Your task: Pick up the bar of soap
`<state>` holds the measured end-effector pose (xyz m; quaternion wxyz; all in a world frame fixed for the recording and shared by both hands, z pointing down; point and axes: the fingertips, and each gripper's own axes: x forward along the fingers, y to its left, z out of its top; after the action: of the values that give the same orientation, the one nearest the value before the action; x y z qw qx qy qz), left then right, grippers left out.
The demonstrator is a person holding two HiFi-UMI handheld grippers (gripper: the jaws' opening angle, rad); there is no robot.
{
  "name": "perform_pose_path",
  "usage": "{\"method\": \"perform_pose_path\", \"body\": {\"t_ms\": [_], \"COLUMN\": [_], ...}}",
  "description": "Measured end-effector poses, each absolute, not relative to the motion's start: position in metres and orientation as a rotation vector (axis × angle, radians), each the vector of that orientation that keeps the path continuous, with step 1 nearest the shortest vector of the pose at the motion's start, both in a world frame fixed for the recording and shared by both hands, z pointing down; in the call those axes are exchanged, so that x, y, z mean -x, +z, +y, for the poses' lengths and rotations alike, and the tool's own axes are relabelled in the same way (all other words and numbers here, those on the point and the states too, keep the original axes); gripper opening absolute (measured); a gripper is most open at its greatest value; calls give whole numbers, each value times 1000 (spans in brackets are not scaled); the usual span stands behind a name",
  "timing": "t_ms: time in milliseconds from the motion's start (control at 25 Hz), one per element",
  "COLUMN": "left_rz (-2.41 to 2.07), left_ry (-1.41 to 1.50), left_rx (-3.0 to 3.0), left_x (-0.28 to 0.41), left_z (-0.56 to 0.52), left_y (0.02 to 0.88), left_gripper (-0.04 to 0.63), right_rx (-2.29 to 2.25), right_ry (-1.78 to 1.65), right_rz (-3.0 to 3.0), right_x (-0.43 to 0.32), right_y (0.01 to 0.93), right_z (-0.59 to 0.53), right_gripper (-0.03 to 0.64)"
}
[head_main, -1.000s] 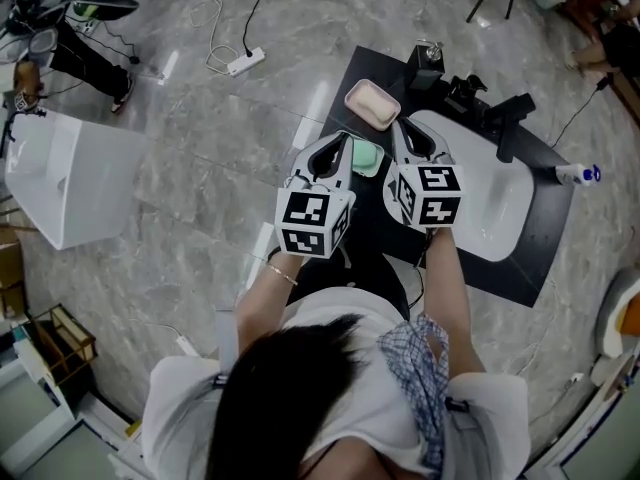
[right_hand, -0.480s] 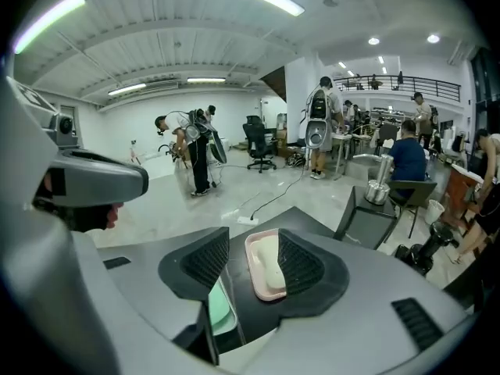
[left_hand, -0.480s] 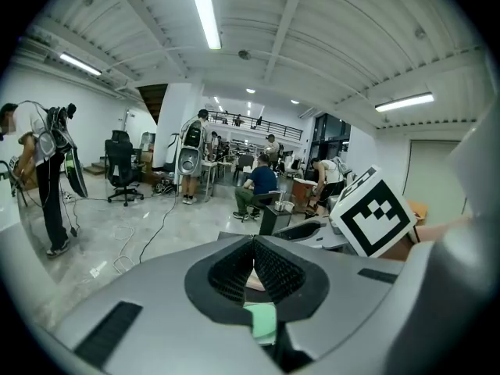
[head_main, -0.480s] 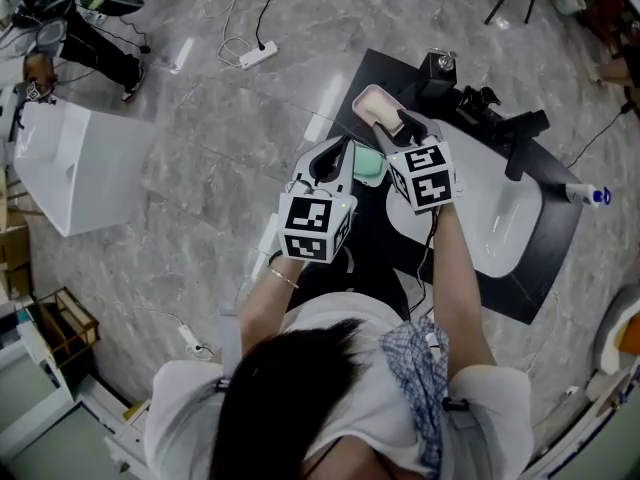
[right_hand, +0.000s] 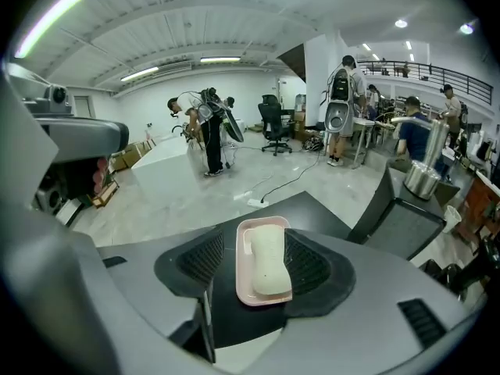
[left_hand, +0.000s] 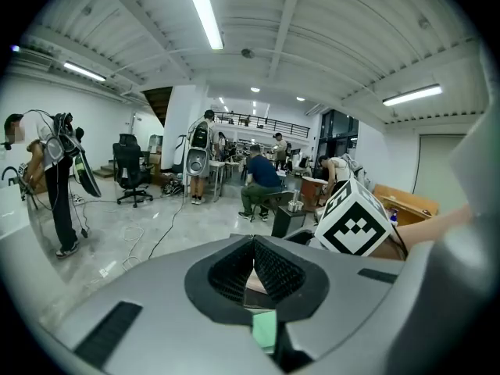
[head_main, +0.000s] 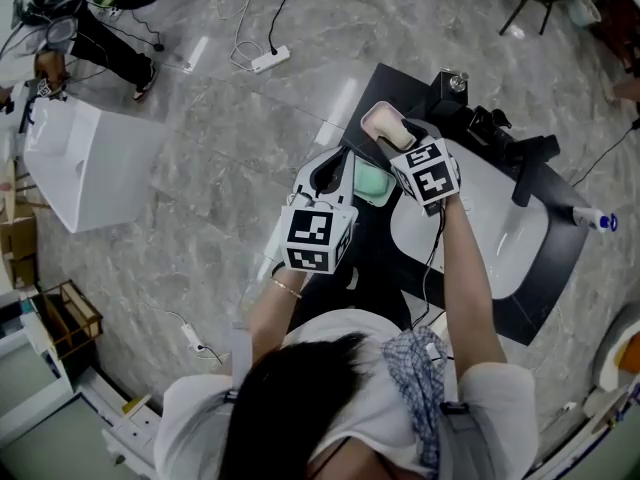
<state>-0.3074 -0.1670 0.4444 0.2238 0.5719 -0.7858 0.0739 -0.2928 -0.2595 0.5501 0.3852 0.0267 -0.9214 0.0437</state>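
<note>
Reference point: the pink soap dish [head_main: 378,120] on the black tabletop [head_main: 500,293].

1. The left gripper [head_main: 338,158] is nearer the person than the dish and to its left. Its fingers [left_hand: 275,270] meet at the tips and hold nothing. A green tray [head_main: 372,182] lies between this gripper and the dish.
2. The right gripper [head_main: 402,140] is over the near end of the dish, pitched downward. Its fingers [right_hand: 308,266] have just been opening and stand wide. The dish shows between them, and the pads touch nothing.
3. The bar of soap [right_hand: 266,260] lies lengthwise in the dish, in line with the gap between the right fingers.
4. A white basin [head_main: 480,233] lies to the right of the dish.

Step in hand, as judged: approach for the grasp; the soap is not yet gripped. The next move calls for lowering the right gripper until the pads flank the soap's long sides above the dish rim, then closing on the soap alone.
</note>
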Motion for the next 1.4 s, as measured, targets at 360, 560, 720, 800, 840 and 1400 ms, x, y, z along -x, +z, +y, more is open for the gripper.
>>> {"method": "perform_pose_path", "body": {"t_ms": [360, 560, 720, 800, 840, 1400], "left_rz": [-2172, -2157, -2151, -2153, -2153, -2178], "left_ry": [176, 169, 164, 165, 164, 137], "left_rx": [-1520, -1517, -1514, -1512, -1509, -1471], "left_x": [312, 312, 314, 315, 315, 330], "left_z": [-168, -172, -173, -173, -173, -165], "left_y": [457, 461, 461, 462, 462, 461], "left_gripper": [11, 11, 11, 11, 11, 11], "right_rx": [-8, 4, 21, 24, 26, 53], "right_ry": [105, 97, 82, 73, 65, -36], "right_rz": [-2252, -2230, -2174, -2159, -2153, -2062], "right_x": [300, 304, 304, 305, 305, 307], "right_y": [586, 595, 603, 606, 608, 625], "right_z": [-269, -270, -266, -267, -267, -273], "right_gripper": [244, 244, 244, 244, 244, 230]}}
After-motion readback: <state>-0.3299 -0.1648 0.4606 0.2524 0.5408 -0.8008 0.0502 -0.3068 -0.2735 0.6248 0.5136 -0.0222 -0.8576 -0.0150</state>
